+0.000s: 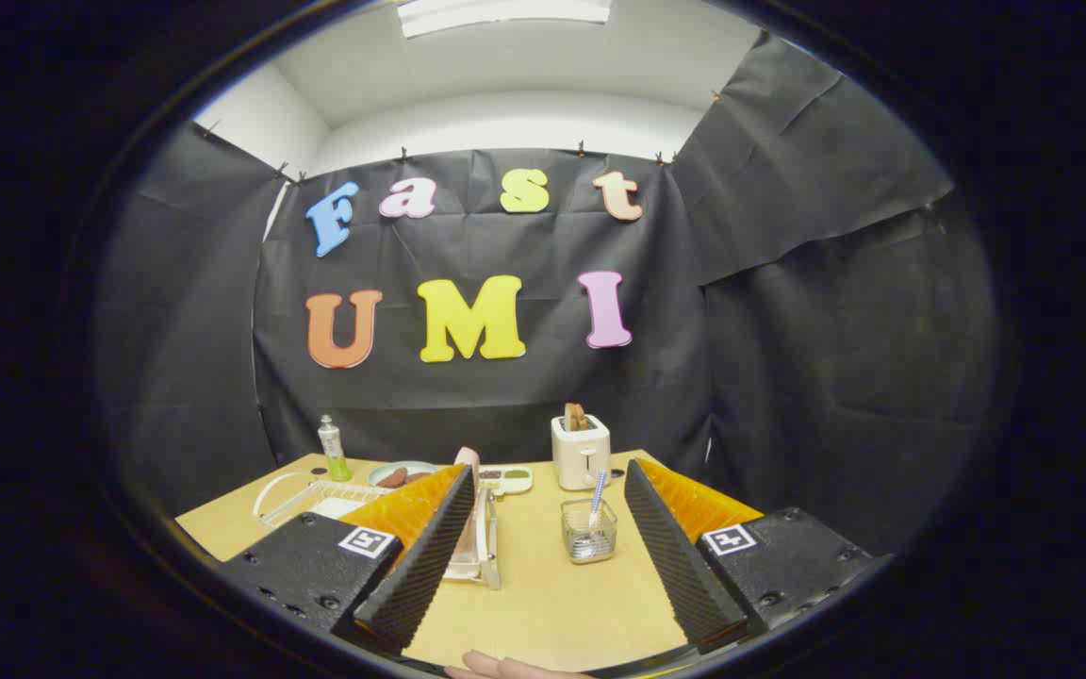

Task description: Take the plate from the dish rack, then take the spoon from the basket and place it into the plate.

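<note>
The two-finger gripper (pixel 551 481) hangs above a light wooden tabletop (pixel 543 604) with its fingers spread wide apart, released and grasping nothing, their ribbed inner faces turned toward each other across a broad stretch of bare wood. Between the fingers, closer to the right one, stands a small square wire-mesh basket (pixel 589 531), and out of it rises a spoon with a blue-and-white striped handle (pixel 597 498), leaning slightly and reaching above the basket's rim. Just beside the left finger's tip and partly hidden behind it sits a white dish rack (pixel 479 552), in which a pale pink plate (pixel 468 464) stands upright on its edge, its rounded top showing just above the fingertip. Farther to the left, beyond the left finger, lies a clear plastic tray with a looping handle (pixel 303 498); what it contains cannot be made out. Toward the back of the table stands a cream-coloured toaster (pixel 581 453) with brown slices of toast sticking out of its slot, directly behind the basket. To its left is a small white compartment dish (pixel 505 478) with dark and green bits in it, then a pale round plate holding reddish-brown food (pixel 402 474), and near the far left corner a small clear bottle with green liquid (pixel 333 450). At the near edge of the table, below the gap between the fingers, the tips of a person's fingers (pixel 505 667) show.
</note>
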A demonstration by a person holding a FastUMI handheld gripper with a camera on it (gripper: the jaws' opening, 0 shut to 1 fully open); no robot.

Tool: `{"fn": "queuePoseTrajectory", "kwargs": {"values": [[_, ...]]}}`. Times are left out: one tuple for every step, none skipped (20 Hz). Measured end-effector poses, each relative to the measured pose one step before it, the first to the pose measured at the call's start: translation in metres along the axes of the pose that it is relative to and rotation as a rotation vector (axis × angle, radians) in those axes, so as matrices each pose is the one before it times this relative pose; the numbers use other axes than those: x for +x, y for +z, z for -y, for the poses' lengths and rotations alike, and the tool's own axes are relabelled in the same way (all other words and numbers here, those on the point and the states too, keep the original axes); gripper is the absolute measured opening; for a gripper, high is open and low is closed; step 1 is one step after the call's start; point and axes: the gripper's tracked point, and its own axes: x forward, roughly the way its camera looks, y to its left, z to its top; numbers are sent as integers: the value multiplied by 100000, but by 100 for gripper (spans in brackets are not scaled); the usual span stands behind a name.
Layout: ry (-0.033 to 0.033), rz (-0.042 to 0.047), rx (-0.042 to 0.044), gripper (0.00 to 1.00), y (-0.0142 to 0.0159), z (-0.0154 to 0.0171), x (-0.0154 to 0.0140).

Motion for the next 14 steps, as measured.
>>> {"fn": "queuePoseTrajectory", "kwargs": {"values": [[-103, -283, -407, 100, -180, 83, 120], [-495, -459, -572, 100, -285, 154, 87], [-153, -209, -72, 100, -175, 112, 64], [166, -206, 282, 100, -23, -44, 28], [95, 32, 483, 100, -86, 71, 12], [-88, 23, 400, 100, -37, 38, -17], [-79, -170, 378, 100, -101, 21, 58], [90, -297, 312, 100, -120, 74, 53], [50, -240, 182, 100, -204, -63, 154], [-322, -427, -69, 100, -200, 95, 104], [-160, -432, -97, 100, -165, 30, 237], [-95, -539, -88, 100, -124, 9, 240], [118, -525, 153, 100, -161, -111, 328], [454, -1121, 245, 100, 8, -236, 445]]}}
